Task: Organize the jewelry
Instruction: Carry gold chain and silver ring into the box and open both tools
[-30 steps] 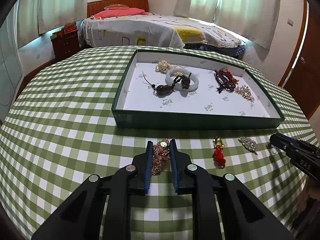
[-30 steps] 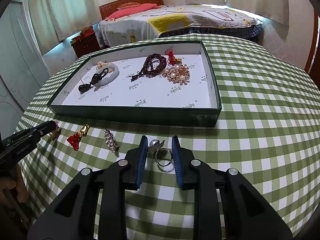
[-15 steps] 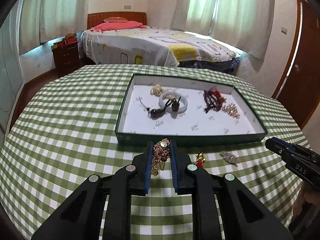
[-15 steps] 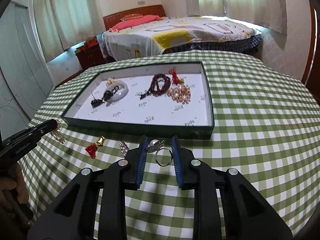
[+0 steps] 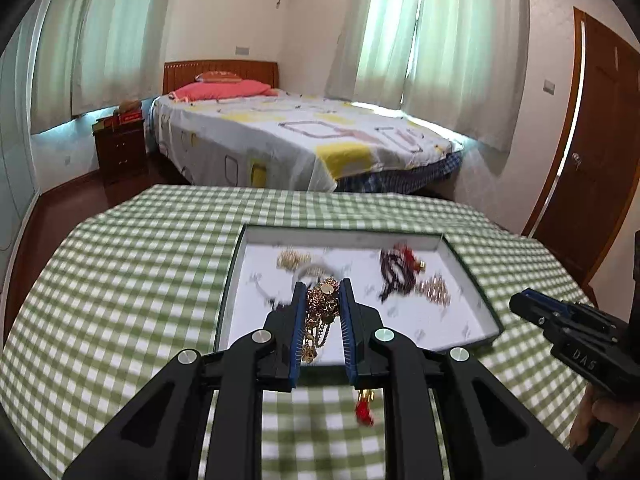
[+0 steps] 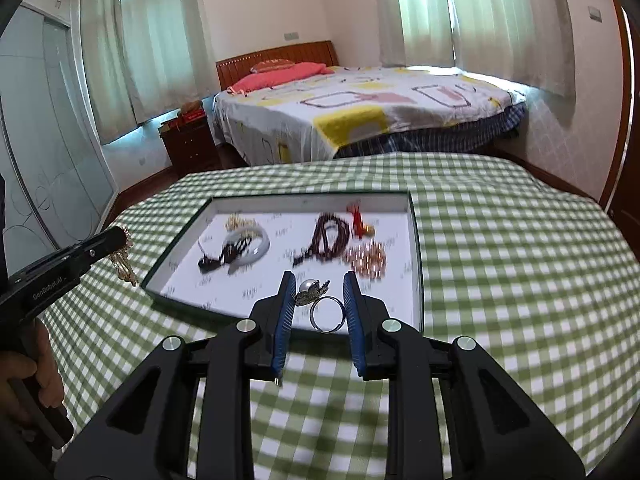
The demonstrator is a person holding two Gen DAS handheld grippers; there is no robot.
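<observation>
We hold a gripper in each hand above a table spread with a green-and-white checked cloth (image 5: 132, 280). Our left gripper (image 5: 322, 292) has its two blue-padded fingers (image 5: 298, 320) drawn close together on a bunch of gold chain jewelry (image 5: 320, 316), which hangs between the pads with small discs dangling from its lower end; it is lifted clear of the cloth, in front of the near edge of the tray. Our right gripper (image 6: 318, 286) has its fingers a little wider apart, pressed on a silver ring (image 6: 327, 314) topped with a pearl and a leaf-shaped ornament; the ring's band sits between the pads, also raised off the table.

Beyond both grippers lies a shallow dark green tray (image 6: 416, 264) with a white lining. In it we see a pale jade bangle (image 6: 256, 246) with a black corded pendant (image 6: 210, 263) lying across it, a small gold piece behind the bangle, a string of dark red beads (image 6: 330, 236) with a red tassel (image 6: 357, 220), and a rose-gold beaded cluster (image 6: 366, 261).

On the cloth in front of the tray, a small red tassel charm with a gold top (image 5: 363, 408) lies just under our left gripper's right finger, blurred.
</observation>
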